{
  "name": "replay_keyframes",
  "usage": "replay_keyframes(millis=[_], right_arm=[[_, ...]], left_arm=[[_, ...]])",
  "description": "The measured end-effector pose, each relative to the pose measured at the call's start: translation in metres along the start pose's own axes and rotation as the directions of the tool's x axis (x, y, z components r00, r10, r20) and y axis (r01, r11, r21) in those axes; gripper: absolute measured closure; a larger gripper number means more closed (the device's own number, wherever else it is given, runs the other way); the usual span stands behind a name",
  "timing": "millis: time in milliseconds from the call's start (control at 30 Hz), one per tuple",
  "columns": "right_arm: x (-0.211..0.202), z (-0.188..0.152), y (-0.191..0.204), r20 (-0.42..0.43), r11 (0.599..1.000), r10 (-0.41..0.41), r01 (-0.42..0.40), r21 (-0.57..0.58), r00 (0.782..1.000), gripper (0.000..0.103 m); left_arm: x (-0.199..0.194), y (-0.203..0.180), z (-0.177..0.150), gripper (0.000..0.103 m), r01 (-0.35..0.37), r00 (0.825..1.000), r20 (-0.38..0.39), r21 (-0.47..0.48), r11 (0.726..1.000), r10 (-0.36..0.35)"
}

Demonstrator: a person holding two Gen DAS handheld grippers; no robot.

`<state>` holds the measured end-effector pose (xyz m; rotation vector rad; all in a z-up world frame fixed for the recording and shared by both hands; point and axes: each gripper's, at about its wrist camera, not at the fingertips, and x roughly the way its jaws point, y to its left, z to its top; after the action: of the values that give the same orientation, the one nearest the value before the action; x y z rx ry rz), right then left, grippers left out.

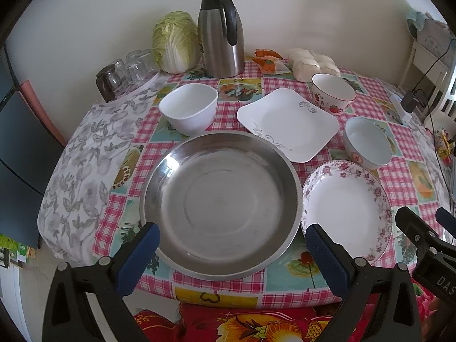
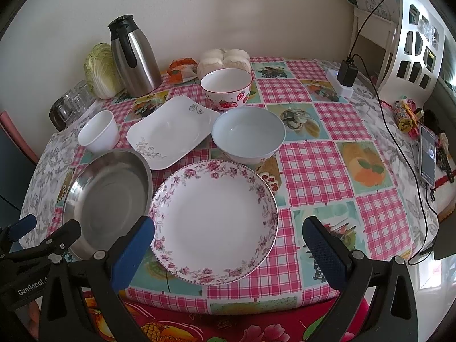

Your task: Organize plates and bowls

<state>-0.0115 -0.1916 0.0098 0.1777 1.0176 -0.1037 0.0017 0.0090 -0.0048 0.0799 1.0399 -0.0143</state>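
Observation:
A large steel plate (image 1: pixel 222 208) (image 2: pixel 111 196) lies at the table's near left, a floral round plate (image 1: pixel 346 208) (image 2: pixel 215 219) to its right. Behind them stand a white bowl (image 1: pixel 189 108) (image 2: pixel 99 132), a white square plate (image 1: pixel 287 124) (image 2: pixel 171 131), a pale blue bowl (image 1: pixel 367 142) (image 2: pixel 248 134) and a strawberry bowl (image 1: pixel 332 92) (image 2: pixel 226 87). My left gripper (image 1: pixel 232 250) is open and empty over the steel plate's near rim. My right gripper (image 2: pixel 228 245) is open and empty over the floral plate's near edge.
A steel thermos jug (image 1: pixel 221 31) (image 2: pixel 134 54), a cabbage (image 1: pixel 175 44), upturned glasses (image 1: pixel 125 71) and bagged buns (image 2: pixel 225 58) line the back by the wall. A charger on a power strip (image 2: pixel 346 77), snacks and a phone (image 2: pixel 427 154) lie at the right edge.

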Motion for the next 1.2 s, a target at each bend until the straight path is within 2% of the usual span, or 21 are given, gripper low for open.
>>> replay_keyframes(millis=[533,1200], right_arm=[[0.0003,-0.0001,0.0015,-0.006,1.000,-0.004,0.004,-0.006,1.000,0.000],[0.0040,0.0043,0.0098,-0.013,0.999,-0.007,0.007,-0.031,1.000,0.000]], left_arm=[[-0.0021,0.0004,-0.0005,0.000,-0.005,1.000,0.007,-0.007,1.000,0.005],[0.0010,0.0068,0.0023,0.000,0.029,1.000,-0.007,-0.032,0.999,-0.029]])
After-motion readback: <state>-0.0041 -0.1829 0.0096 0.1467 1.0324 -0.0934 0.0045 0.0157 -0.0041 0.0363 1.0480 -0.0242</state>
